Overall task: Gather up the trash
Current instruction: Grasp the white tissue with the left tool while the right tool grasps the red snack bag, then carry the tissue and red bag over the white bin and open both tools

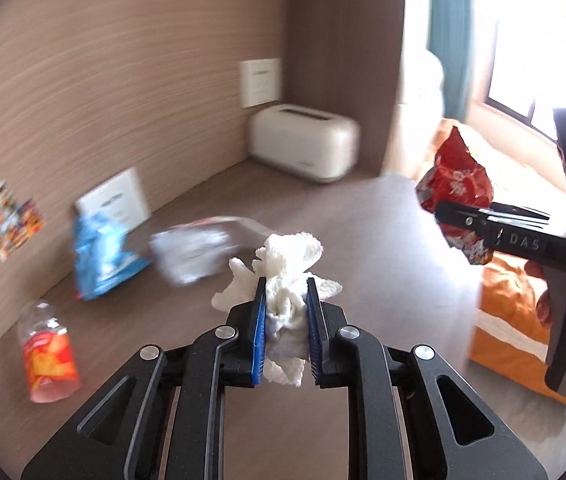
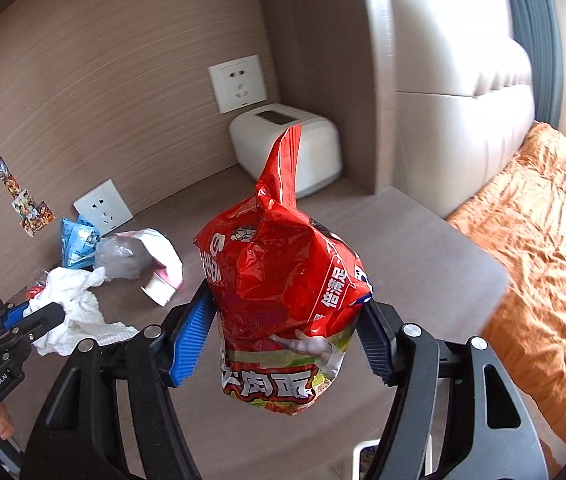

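toaster [image 2: 285,152] in corner behind wrappers [image 2: 79,242], bed [image 2: 543,240] right

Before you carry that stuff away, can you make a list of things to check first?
1. Left gripper has the white tissue pinched between its blue pads: ok.
2. Right gripper is shut on the red noodle bag, squeezed at its lower half: ok.
3. Both pieces are lifted off the shelf: ok.
4. Trash bin spotted for dropping them in: cannot tell, no bin shows in either view.
5. Shelf all tidy: not ok. The blue wrapper, the clear and pink wrapper and the small plastic bottle still lie there.
6. The two grippers are apart, not bumping: ok.
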